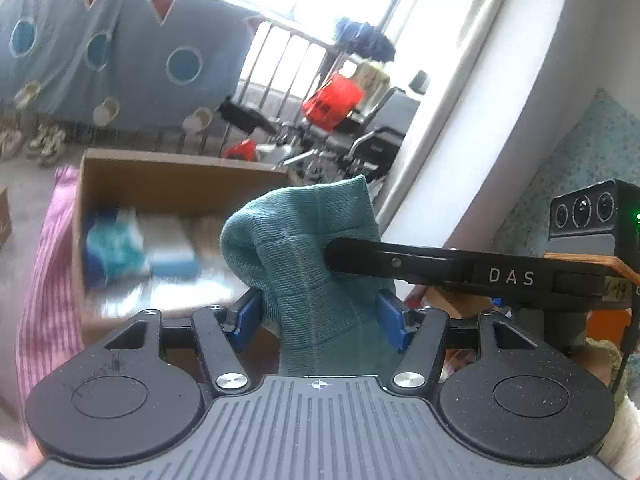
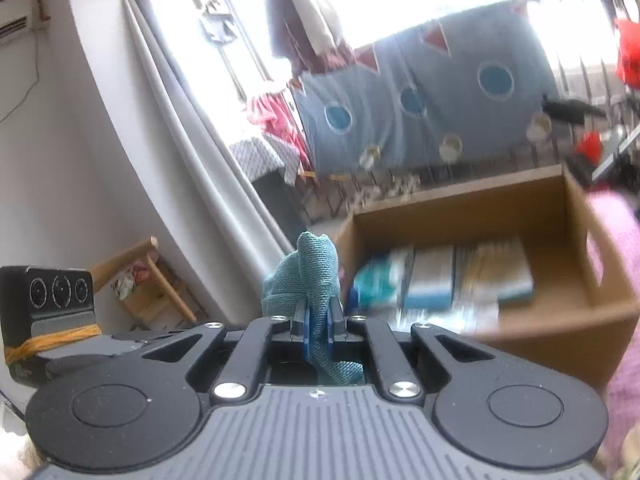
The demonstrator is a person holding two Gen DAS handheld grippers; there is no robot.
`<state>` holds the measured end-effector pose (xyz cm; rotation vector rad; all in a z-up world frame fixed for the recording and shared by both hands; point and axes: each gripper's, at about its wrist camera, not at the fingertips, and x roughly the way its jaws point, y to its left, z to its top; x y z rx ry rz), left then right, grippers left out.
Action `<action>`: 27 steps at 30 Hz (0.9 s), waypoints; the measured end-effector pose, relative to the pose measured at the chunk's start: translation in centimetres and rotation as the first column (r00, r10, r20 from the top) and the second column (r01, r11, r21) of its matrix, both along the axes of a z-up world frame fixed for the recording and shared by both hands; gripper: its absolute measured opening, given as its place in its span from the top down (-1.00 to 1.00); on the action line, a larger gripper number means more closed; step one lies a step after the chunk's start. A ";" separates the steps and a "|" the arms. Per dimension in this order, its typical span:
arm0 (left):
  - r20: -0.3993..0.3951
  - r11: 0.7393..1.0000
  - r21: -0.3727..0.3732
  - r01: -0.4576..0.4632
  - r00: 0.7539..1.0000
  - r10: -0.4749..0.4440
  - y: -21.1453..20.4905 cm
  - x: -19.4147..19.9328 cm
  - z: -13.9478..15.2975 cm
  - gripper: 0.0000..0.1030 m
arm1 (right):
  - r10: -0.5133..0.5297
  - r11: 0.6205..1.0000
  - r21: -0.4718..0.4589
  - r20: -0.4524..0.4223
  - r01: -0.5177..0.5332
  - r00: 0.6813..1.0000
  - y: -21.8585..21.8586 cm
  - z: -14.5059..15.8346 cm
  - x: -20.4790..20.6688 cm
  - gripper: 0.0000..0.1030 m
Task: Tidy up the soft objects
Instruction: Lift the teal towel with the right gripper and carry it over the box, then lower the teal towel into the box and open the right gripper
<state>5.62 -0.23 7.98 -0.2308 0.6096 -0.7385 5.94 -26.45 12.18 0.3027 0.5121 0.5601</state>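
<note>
Both grippers hold one teal cloth [image 1: 304,248] aloft before the cardboard box [image 2: 472,196], apparently for stowing: right gripper [image 2: 318,320] jaws pinched tight on it, left gripper [image 1: 318,312] jaws half-open around a thick fold.

white letters "das" readable on side of my right gripper [image 1: 440,266], black finger bar crossing left wrist view. dark print on orange-red bag [image 1: 334,100] by railing, too blurred to read. small handwritten tag [image 1: 618,290] near "das", digits unclear.
</note>
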 end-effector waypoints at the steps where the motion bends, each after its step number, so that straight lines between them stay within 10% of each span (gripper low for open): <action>1: 0.012 1.000 -0.001 0.005 1.000 -0.005 -0.2 0.5 0.7 -0.18 | -0.003 1.000 -0.002 0.010 0.003 1.000 -0.2 0.6 0.5 0.84; 11: -0.041 0.997 0.019 0.077 0.996 -0.076 -6.6 9.9 4.1 -0.18 | -0.051 0.997 -0.052 -0.001 0.051 0.999 -5.2 3.1 9.6 0.84; 27: -0.400 0.969 0.152 0.195 0.908 -0.120 -17.4 27.6 -4.5 -0.18 | -0.168 0.981 -0.144 -0.262 0.133 0.950 -11.8 -6.7 25.8 0.83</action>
